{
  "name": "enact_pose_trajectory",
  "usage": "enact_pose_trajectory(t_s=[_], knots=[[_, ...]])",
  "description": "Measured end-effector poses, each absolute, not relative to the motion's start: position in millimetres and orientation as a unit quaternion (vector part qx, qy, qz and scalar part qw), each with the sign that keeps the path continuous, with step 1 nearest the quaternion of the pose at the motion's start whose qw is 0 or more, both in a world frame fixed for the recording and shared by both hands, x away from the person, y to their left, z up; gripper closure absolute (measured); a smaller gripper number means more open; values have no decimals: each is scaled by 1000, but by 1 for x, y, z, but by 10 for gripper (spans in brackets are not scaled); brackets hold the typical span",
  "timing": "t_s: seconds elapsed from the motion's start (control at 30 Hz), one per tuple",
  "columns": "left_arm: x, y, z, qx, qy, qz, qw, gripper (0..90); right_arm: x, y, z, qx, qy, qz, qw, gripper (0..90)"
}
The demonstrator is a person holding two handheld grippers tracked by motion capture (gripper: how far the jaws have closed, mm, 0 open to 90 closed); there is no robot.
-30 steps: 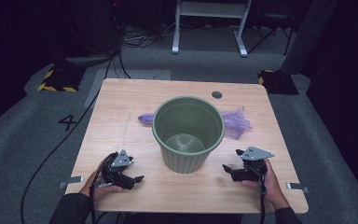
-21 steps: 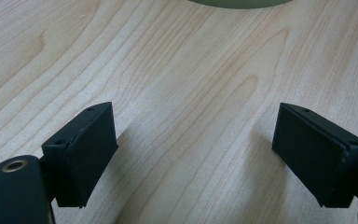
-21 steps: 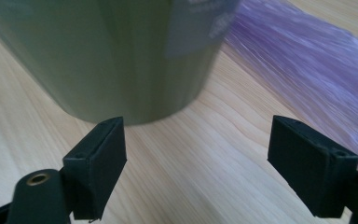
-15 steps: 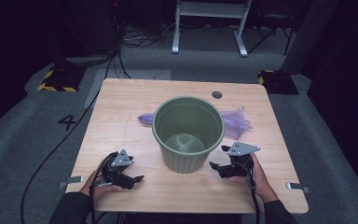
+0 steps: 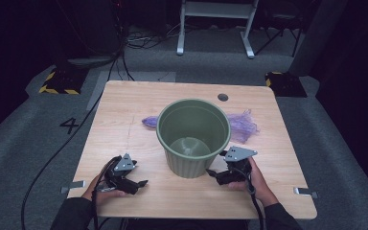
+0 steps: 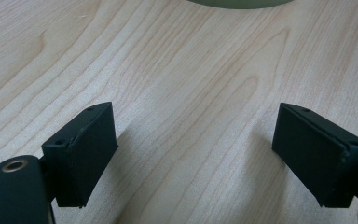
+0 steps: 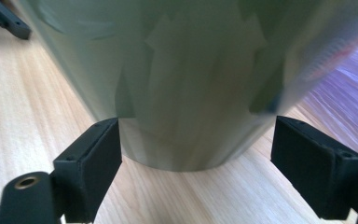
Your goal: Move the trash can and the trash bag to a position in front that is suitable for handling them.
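Note:
A green plastic bin stands upright and empty in the middle of the wooden table. Behind it lies a crumpled purple bag, with one end poking out on the bin's left. My right gripper is open, low at the bin's front right base. In the right gripper view the bin's wall is close ahead of the jaws, with the purple bag at the right. My left gripper rests open on the table at the front left, empty; the bin's base is at the top edge.
A round cable hole sits near the table's far edge. Cables trail from both grippers off the front edge. Metal brackets stick out at the table's front corners. Grey carpet, a white frame's legs and yellow-black blocks lie beyond.
My right gripper has moved left and forward, from the front right of the table to the bin's base. The left gripper has stayed put.

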State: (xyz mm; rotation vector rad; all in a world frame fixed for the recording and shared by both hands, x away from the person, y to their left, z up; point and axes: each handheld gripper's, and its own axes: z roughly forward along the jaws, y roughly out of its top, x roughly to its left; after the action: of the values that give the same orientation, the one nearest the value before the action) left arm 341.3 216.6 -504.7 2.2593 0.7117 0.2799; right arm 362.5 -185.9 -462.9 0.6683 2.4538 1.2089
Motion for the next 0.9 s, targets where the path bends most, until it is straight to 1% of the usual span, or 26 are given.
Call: enact_pose_trajectory(t_s=[0.37,0.47,0.6,0.73,0.9], knots=[[341,217,-505,880,278,109,369,131,364,-175,-463,230,860,424,165,177],[341,217,-505,880,278,109,370,131,363,-171,-462,228,857,428,174,192],[341,217,-505,880,278,109,370,131,363,-167,-462,227,857,429,174,197],[341,216,-505,880,278,108,370,131,363,-160,-462,221,856,434,174,221],[341,217,-505,880,278,108,370,131,363,-153,-463,217,855,438,173,220]])
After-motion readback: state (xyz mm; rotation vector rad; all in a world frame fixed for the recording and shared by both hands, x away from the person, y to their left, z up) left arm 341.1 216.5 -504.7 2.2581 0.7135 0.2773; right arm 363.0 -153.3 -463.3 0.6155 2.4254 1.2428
